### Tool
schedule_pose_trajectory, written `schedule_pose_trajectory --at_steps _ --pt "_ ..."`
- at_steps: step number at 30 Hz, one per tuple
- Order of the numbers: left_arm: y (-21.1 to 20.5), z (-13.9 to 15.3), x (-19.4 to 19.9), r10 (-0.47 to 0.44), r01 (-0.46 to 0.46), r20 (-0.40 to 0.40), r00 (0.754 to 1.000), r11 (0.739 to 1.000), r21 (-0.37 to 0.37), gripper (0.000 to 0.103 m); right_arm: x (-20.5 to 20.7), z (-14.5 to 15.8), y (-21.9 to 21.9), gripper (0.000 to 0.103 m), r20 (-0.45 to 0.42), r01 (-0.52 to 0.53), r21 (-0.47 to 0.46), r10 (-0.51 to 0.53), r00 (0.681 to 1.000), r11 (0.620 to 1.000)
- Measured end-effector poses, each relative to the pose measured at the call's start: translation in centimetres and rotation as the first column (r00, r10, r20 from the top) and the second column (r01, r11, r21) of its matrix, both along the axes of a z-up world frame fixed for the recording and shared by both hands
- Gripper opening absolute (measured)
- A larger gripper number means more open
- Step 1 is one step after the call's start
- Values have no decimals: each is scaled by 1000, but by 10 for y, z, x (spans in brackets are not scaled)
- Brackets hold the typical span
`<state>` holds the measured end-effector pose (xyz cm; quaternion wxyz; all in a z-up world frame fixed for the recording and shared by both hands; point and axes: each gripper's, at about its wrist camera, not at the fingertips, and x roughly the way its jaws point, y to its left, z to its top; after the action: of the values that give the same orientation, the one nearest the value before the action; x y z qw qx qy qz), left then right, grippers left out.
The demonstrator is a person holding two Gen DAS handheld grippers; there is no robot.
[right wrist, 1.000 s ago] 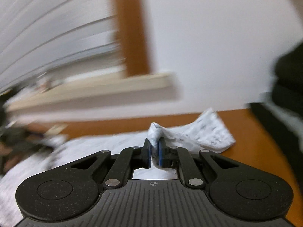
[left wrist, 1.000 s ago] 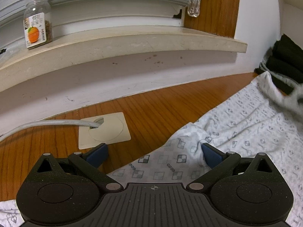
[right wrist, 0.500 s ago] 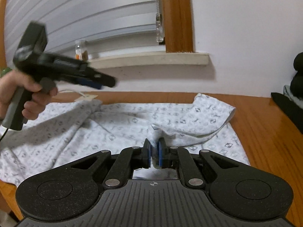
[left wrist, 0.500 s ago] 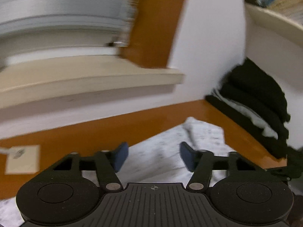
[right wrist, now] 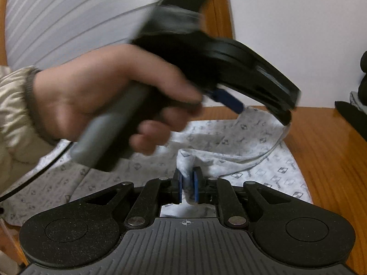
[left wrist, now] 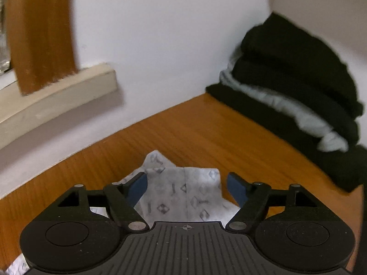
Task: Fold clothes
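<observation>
Two grippers work on one patterned shirt (right wrist: 240,142), which lies spread on the wooden table (left wrist: 206,133). Closest to the right camera, the right gripper (right wrist: 188,184) is pinched tight on a bunched-up fold of the shirt, so that side is held. Just past that fold, the left hand (right wrist: 110,96) carries the left gripper (left wrist: 187,186) over the shirt toward its far corner. Its jaws have just been opening wider, and the shirt's corner sits between the blue pads (left wrist: 137,186), but they are not pressing on it. I think the step in hand is getting a second hold before a fold. Next, the left gripper needs to close on that corner. Farther from the shirt, beside the wall, sits a pile of dark folded clothes (left wrist: 298,87).
</observation>
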<state>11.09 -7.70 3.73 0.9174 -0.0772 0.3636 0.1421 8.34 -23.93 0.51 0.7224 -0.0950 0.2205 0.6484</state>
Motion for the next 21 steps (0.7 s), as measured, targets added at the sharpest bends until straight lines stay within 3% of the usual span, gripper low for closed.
schedule_pose_trajectory --at_steps 4,9,13,15,21 --pt "-4 -12 8 -27 31 -63 998 997 67 62 -2 0 0 13 9 8 2 -8 1000 1000" --pt "5 -9 3 -34 37 -44 998 997 70 25 -2 0 -3 13 8 23 24 -23 1000 999" --pt "14 9 -16 -20 19 11 1000 999 41 22 0 0 -8 12 2 46 62 -47 999 997" --pt "18 24 -25 -19 18 42 999 999 30 9 0 0 -10 11 0 59 82 -59 998 995" --pt "35 73 -73 1 -3 127 992 1000 20 9 -6 16 -16 10 25 41 150 -46 999 988"
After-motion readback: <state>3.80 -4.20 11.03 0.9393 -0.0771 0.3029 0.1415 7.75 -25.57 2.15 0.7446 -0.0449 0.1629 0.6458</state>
